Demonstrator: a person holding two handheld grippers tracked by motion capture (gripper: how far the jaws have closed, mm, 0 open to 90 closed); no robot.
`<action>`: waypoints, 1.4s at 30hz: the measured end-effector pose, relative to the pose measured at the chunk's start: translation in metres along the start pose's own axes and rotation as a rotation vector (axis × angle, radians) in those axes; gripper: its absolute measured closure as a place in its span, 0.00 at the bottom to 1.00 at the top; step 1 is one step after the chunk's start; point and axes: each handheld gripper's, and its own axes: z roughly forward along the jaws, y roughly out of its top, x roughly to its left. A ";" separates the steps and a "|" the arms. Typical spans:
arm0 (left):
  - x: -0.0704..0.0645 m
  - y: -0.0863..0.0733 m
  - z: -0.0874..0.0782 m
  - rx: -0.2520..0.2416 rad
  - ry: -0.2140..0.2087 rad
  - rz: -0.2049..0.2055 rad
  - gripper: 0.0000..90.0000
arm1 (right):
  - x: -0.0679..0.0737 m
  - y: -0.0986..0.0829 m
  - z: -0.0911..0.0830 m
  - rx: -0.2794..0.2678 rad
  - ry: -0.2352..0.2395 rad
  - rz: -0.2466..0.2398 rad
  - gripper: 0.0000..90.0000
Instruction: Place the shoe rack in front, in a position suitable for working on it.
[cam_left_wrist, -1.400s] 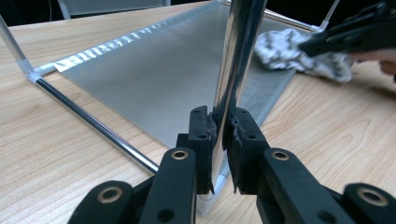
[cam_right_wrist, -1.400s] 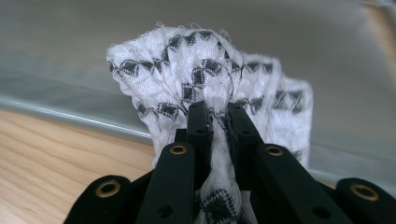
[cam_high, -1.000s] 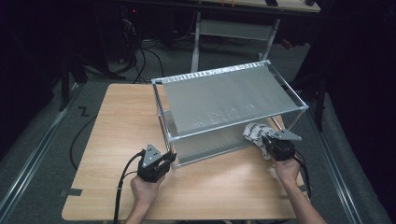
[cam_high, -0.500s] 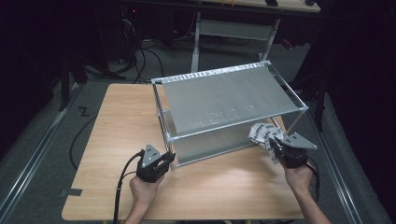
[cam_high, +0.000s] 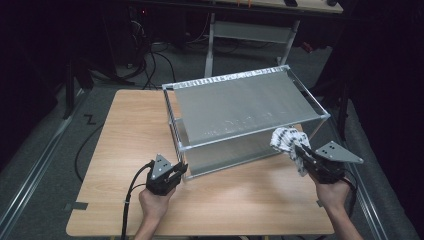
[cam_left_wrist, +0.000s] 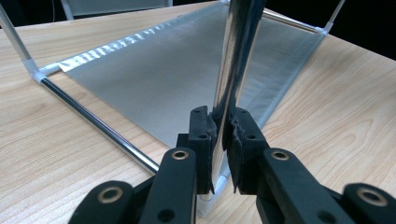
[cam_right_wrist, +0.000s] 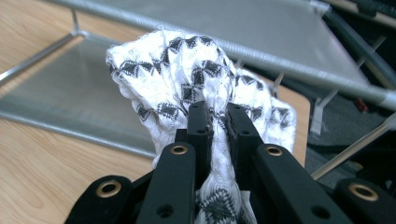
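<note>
now the left tool (cam_high: 179, 172), low and left of centre, clamps the shelf rack's (cam_high: 240, 100) front corner post (cam_left_wrist: 233, 60); the right tool (cam_high: 301, 152), at lower right, pinches a patterned cloth (cam_high: 285, 140) beside the rack, above the tabletop (cam_high: 125, 130).

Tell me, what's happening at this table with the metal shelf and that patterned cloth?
A person at a wooden table works with a handheld gripper in each hand. The left gripper is clamped on the upright corner post of a two-level metal rack, apparently steadying it. The right gripper is shut on a bunched black-and-white patterned cloth, held off the table beside the rack's right end, near its upper shelf. The cloth looks clear of the rack. It may be meant for wiping.
</note>
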 end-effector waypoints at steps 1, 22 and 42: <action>0.000 0.000 0.000 -0.001 0.000 -0.001 0.89 | 0.000 0.003 -0.003 -0.008 -0.001 -0.001 0.92; 0.001 -0.001 0.000 0.004 -0.003 0.009 0.89 | -0.063 0.043 0.046 -0.020 -0.162 0.077 0.91; 0.001 -0.001 0.001 0.002 0.006 0.004 0.89 | -0.110 0.028 0.067 0.050 -0.256 0.167 0.91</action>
